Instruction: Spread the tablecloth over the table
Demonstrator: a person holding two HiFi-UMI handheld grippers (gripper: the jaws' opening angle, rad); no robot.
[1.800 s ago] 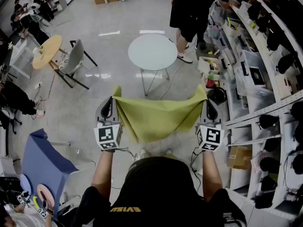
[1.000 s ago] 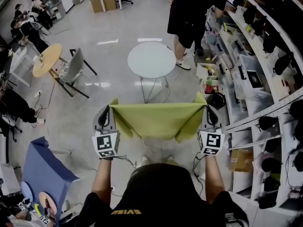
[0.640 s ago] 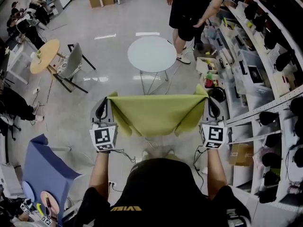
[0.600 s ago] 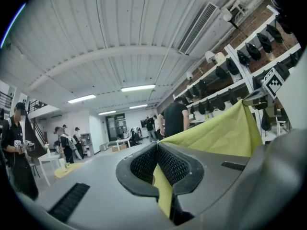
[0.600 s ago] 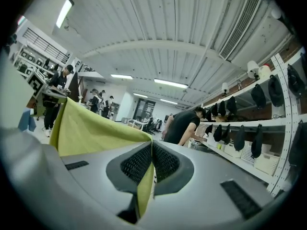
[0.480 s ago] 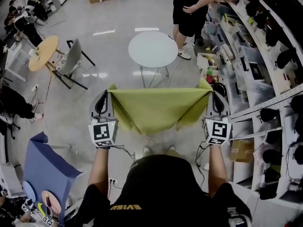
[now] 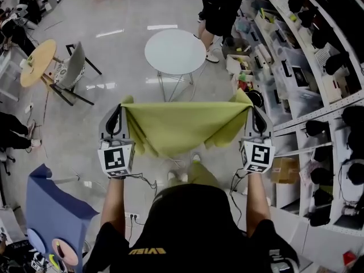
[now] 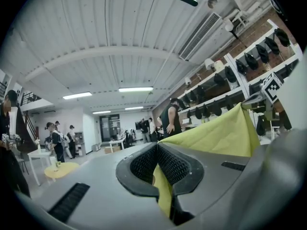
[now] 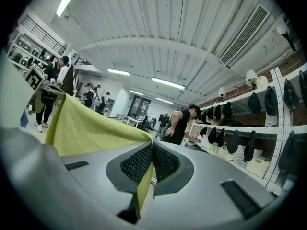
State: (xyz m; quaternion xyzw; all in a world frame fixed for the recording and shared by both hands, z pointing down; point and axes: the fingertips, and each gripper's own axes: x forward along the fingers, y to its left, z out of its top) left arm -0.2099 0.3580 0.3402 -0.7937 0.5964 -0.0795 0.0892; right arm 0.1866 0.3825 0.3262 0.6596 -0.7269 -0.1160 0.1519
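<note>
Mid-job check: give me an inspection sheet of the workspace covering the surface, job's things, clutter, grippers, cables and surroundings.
Surface: round white table ahead of the person, top bare, no cloth on it yet.
Job's things: yellow-green tablecloth held in the air, top edge stretched between the grippers, lower part hanging in folds.
Clutter: nothing seen on the table top.
Grippers: left gripper and right gripper each shut on a top corner of the tablecloth.
Cables: one cable trails below the left gripper, a second cable below the right.
Surroundings: a person stands just beyond the table; stocked shelves on the right; wooden table and grey chair on the left.
</note>
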